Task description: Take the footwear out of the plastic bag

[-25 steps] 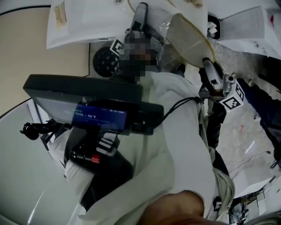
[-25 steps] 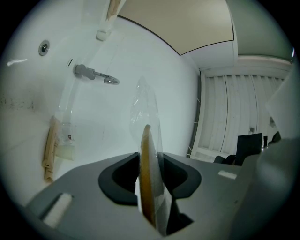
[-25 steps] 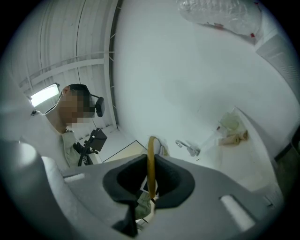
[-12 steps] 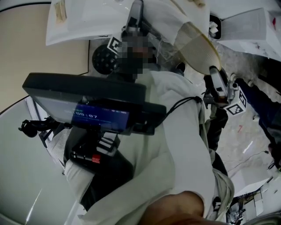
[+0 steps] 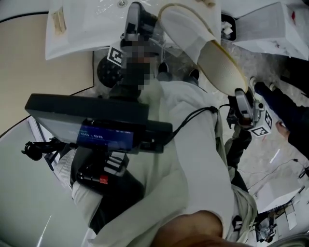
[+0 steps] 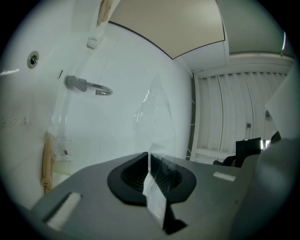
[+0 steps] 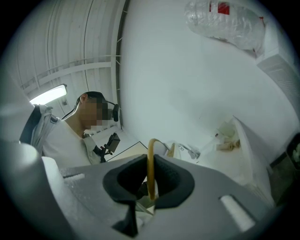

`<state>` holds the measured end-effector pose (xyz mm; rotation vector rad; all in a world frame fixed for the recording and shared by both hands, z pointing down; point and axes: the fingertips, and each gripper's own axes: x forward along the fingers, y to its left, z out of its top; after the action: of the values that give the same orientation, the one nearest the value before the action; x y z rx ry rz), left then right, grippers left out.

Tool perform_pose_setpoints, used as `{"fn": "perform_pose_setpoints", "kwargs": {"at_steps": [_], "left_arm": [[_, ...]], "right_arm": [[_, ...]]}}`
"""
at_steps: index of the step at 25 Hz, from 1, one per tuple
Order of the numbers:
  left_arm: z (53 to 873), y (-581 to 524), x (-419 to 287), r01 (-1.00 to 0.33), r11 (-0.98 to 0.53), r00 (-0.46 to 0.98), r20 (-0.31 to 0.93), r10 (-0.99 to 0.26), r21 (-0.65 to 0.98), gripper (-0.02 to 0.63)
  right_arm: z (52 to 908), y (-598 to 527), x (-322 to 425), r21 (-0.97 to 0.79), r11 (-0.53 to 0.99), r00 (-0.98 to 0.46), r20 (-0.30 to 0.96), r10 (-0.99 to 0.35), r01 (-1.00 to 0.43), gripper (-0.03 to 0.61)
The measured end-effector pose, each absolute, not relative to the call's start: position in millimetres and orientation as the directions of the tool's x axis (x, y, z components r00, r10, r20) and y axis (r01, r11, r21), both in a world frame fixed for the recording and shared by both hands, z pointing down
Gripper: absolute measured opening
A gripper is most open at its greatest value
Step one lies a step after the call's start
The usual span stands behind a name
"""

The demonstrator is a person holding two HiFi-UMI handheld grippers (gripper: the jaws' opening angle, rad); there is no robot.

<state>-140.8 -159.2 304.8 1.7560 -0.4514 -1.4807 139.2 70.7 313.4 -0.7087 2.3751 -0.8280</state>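
Note:
A white slipper with a tan sole (image 5: pixel 215 58) hangs at the top of the head view, its toe end still near a clear plastic bag (image 5: pixel 161 43). My right gripper (image 5: pixel 240 94) is below the slipper's heel. In the right gripper view that gripper (image 7: pixel 151 185) is shut on the tan sole edge (image 7: pixel 151 159). My left gripper (image 5: pixel 137 14) is at the top, left of the slipper. In the left gripper view it (image 6: pixel 152 180) is shut on the clear bag film (image 6: pixel 157 140), which stretches up and away from the jaws.
A person in white clothing (image 5: pixel 193 159) fills the middle of the head view, with a black screen device (image 5: pixel 96 118) in front. A white basin with a metal tap (image 6: pixel 86 85) lies beyond the left gripper, with another bagged slipper (image 6: pixel 47 159) at its edge. Marble floor (image 5: pixel 270 164) is on the right.
The right gripper has moved right and down with the slipper's heel, and more of the slipper shows outside the bag. The left gripper has shifted up and left.

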Motion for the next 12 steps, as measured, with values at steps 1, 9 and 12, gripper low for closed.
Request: {"fn": "perform_pose_setpoints", "kwargs": {"at_steps": [1, 9, 12], "left_arm": [[304.2, -160.3, -142.7, 0.206, -0.635, 0.257, -0.667, -0.699, 0.744, 0.005], [302.4, -166.6, -151.7, 0.196, -0.644, 0.257, -0.672, -0.694, 0.74, 0.004], [305.8, -169.6, -152.9, 0.204, -0.642, 0.257, -0.673, -0.694, 0.74, 0.003]], "right_arm": [[312.1, 75.4, 142.3, -0.67, 0.676, -0.729, -0.292, -0.62, -0.306, 0.04], [295.0, 113.4, 174.0, -0.632, 0.682, -0.707, -0.287, -0.647, -0.368, 0.04], [291.2, 126.7, 186.3, -0.619, 0.673, -0.697, -0.267, -0.666, -0.405, 0.04]]}}
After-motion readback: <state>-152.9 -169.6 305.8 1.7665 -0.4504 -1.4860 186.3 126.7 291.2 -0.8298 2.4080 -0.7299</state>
